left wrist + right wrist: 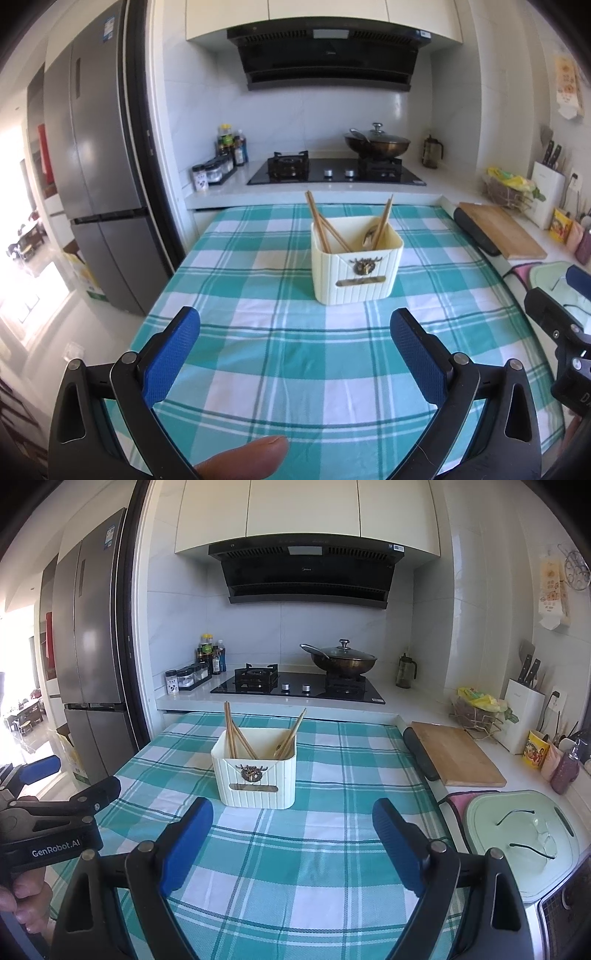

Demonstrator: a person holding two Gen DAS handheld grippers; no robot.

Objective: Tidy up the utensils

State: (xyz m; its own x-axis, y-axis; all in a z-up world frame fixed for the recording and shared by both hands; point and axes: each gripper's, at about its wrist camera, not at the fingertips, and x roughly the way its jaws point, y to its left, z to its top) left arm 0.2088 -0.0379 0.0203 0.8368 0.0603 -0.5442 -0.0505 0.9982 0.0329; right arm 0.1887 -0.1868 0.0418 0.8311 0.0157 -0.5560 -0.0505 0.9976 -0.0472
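A cream ribbed utensil holder (pixel 356 271) (pixel 258 773) stands on the teal checked tablecloth (pixel 280 354) (pixel 314 849). Wooden chopsticks (pixel 325 227) (pixel 236 734) lean inside it on both sides, and a spoon (pixel 369 236) rests among them. My left gripper (pixel 295 325) hovers open over the cloth, short of the holder, with nothing between its blue pads (pixel 173 354). My right gripper (pixel 291 816) is open too, nothing in it, the holder just ahead and slightly left. Each gripper shows at the edge of the other's view.
A wooden cutting board (pixel 456 757) and a pale green lidded appliance (pixel 524 842) sit right of the cloth. Behind it runs the counter with a hob (pixel 295 688), a lidded wok (pixel 343 661) and seasoning jars (pixel 192 674). A fridge (pixel 99 177) stands at left. A person's fingertip (pixel 247 456) shows below.
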